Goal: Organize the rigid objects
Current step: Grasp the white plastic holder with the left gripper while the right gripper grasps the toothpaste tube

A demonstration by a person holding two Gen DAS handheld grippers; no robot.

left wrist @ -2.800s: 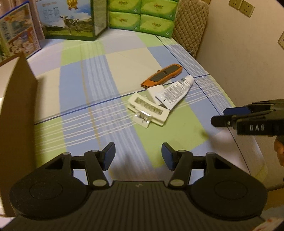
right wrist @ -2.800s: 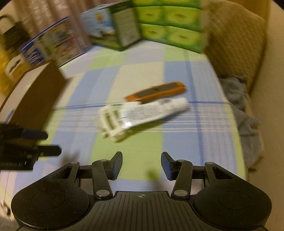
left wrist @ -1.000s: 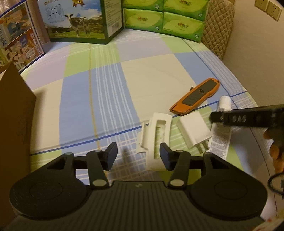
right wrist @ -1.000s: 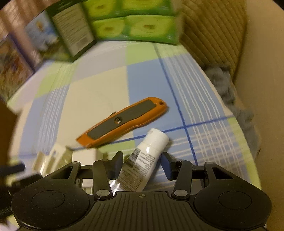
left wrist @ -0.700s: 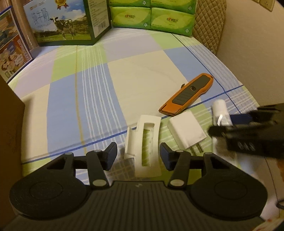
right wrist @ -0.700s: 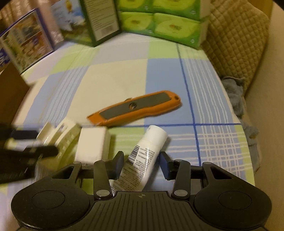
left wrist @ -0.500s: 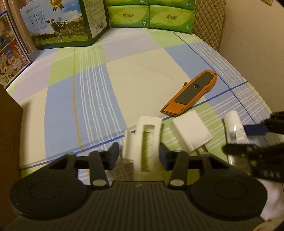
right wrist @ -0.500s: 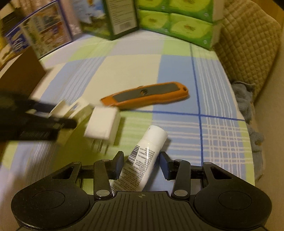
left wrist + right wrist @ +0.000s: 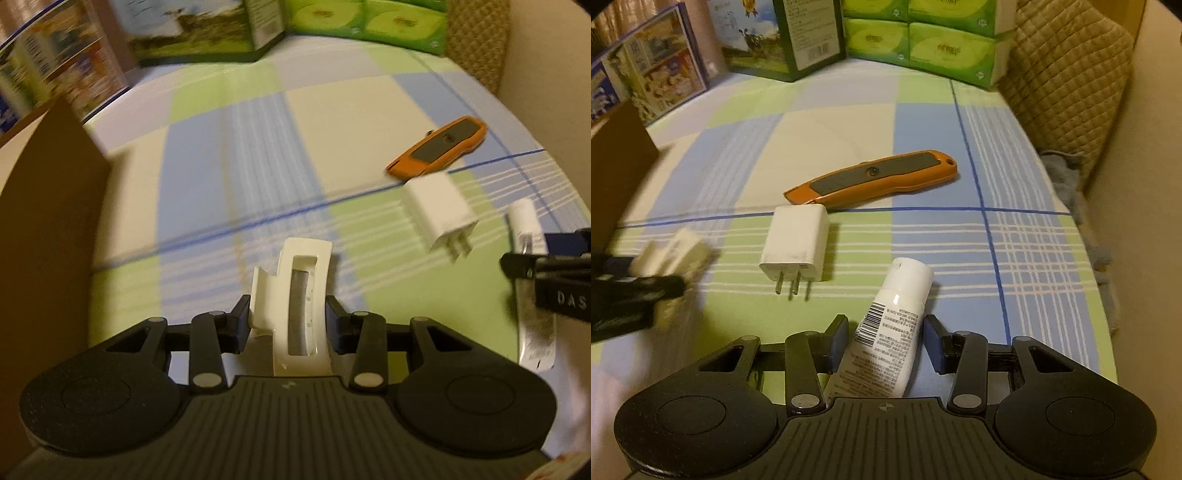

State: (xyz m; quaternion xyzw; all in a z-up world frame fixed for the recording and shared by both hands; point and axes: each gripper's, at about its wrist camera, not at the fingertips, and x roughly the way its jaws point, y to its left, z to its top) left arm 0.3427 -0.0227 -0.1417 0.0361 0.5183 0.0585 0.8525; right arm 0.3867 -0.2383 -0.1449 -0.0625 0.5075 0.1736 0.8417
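My left gripper (image 9: pixel 288 317) is shut on a white plastic clip (image 9: pixel 295 310) and holds it lifted above the checked cloth; it shows blurred in the right wrist view (image 9: pixel 670 254). My right gripper (image 9: pixel 884 341) is open around a white tube (image 9: pixel 886 332) that lies on the cloth between the fingers. A white plug charger (image 9: pixel 796 243) and an orange utility knife (image 9: pixel 875 177) lie just beyond. In the left wrist view the charger (image 9: pixel 439 210), knife (image 9: pixel 439 151) and tube (image 9: pixel 524 225) sit at right.
A brown cardboard box (image 9: pixel 48 221) stands at the left. Printed cartons (image 9: pixel 790 33) and green tissue packs (image 9: pixel 923 40) line the back edge. A quilted chair back (image 9: pixel 1067 81) is at the far right, with grey fabric (image 9: pixel 1067 177) beside the table edge.
My left gripper closed on the white clip and lifted it, swinging left. My right gripper moved in over the tube and stays open around it.
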